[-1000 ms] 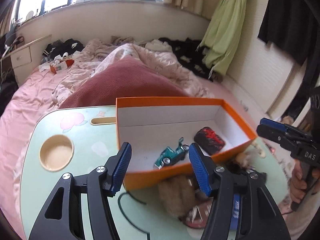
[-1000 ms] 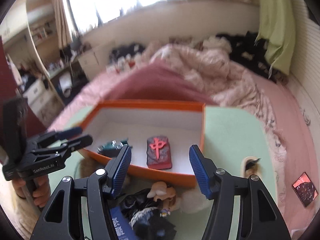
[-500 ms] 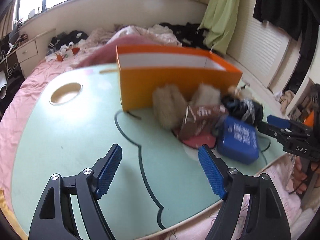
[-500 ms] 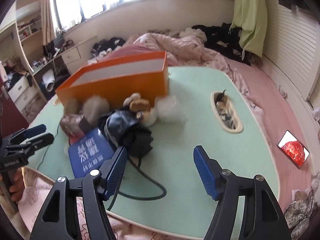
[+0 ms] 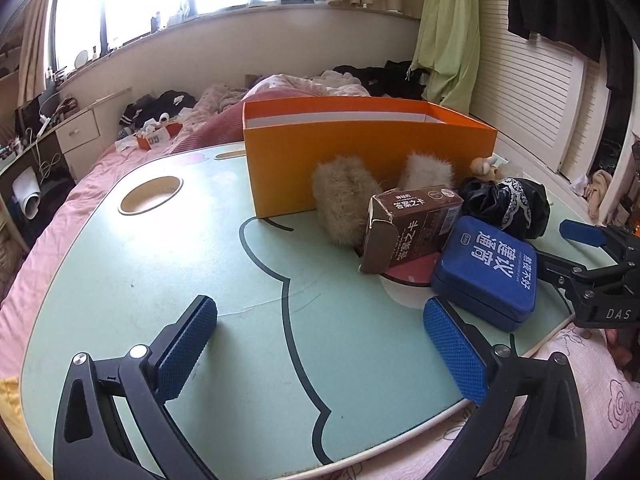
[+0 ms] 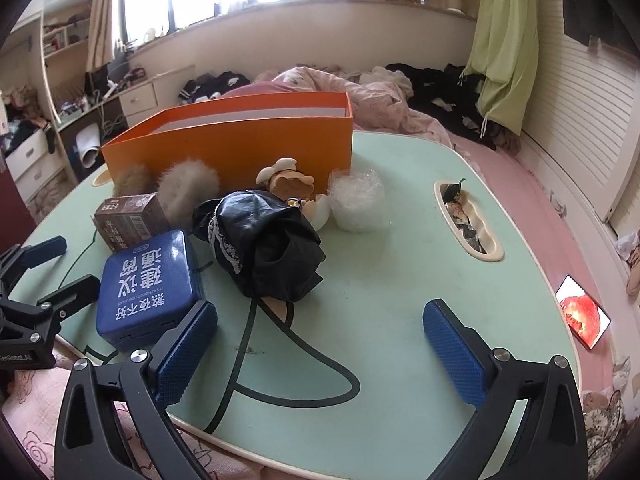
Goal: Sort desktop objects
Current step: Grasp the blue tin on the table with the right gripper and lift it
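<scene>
An orange box point(image 5: 360, 152) point(image 6: 240, 148) stands at the back of the green table point(image 5: 160, 264). In front of it lie two furry puffs point(image 5: 340, 200), a brown carton point(image 5: 412, 224), a blue case point(image 5: 488, 268) point(image 6: 148, 280), a black cloth bundle point(image 5: 508, 204) point(image 6: 268, 248), a small doll point(image 6: 288, 184) and a clear plastic wad point(image 6: 358, 200). My left gripper point(image 5: 320, 356) is open and empty, low over the table's near edge. My right gripper point(image 6: 320, 356) is open and empty, near the front edge, right of the blue case.
The table has a round cup recess point(image 5: 151, 200) at the left and an oval slot point(image 6: 468, 220) with scraps at the right. A phone point(image 6: 582, 312) lies on the pink bed beside the table. A cluttered bed and a desk stand behind.
Both grippers have pulled back and down from above the orange box to the table's front edge. The box's inside, with the toy car and red tile, is now hidden.
</scene>
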{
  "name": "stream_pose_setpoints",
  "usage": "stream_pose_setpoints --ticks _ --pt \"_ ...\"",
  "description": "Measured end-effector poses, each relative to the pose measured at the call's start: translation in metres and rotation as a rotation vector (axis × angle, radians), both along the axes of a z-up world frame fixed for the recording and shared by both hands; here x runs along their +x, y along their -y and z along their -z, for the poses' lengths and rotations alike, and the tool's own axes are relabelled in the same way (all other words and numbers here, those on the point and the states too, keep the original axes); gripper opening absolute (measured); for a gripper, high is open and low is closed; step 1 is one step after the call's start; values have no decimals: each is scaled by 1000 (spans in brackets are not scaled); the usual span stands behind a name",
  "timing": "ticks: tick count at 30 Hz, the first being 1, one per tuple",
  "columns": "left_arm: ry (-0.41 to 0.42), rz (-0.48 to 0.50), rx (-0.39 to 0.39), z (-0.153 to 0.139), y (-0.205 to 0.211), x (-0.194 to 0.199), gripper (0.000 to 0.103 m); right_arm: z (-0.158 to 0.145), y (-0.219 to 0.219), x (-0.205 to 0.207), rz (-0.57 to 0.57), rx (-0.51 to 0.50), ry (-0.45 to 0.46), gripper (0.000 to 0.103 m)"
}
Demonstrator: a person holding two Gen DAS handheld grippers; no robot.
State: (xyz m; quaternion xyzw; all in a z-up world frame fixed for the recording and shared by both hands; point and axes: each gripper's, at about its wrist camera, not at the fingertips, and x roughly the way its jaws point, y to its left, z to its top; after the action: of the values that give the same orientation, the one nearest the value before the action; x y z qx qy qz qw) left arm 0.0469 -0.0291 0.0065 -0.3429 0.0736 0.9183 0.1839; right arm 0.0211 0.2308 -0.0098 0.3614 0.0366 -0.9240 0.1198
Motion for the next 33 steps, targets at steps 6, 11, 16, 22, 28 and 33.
stream_pose_setpoints --ticks 6,11,16,22,28,33 --pt "-4 0 3 -3 1 -1 103 0 0 2 0 -3 -8 103" --pt "-7 -5 6 -4 2 0 103 -11 0 19 -10 -33 -96 100" --pt "-21 -54 9 -4 7 2 103 -32 31 42 -217 -14 -195 100" --pt "-47 -165 45 -5 25 5 103 -32 72 22 -370 37 -74 89" --pt "-49 -185 75 -5 32 3 103 -15 87 -5 -404 23 76 71" --pt "-53 -181 87 -5 34 2 103 -17 74 4 -389 -30 43 66"
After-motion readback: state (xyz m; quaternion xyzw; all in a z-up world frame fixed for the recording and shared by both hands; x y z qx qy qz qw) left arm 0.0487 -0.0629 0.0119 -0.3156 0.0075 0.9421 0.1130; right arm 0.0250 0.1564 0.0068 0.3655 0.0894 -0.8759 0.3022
